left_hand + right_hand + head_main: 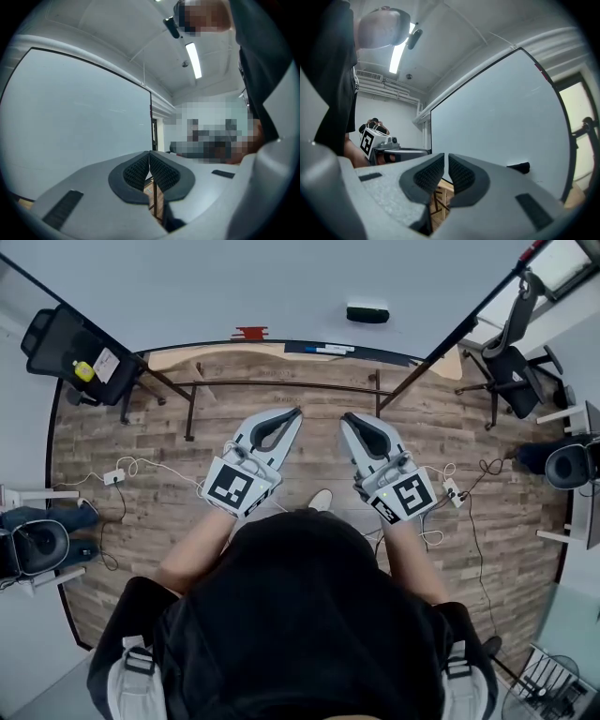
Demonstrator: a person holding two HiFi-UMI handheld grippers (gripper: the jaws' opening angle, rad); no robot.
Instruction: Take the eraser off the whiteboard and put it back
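Eraser, black and oblong (367, 313), clings to the wide white whiteboard (234, 282), beyond the tip of the right gripper (346, 417) and well apart from it. That gripper is clenched to a thin slit with nothing between its jaws. The left gripper (296, 412) is clenched too, its ribbed dark pads (136, 171) pressed together and empty. Both point level at the board, side by side in front of the person, above a wood-plank floor (141, 446).
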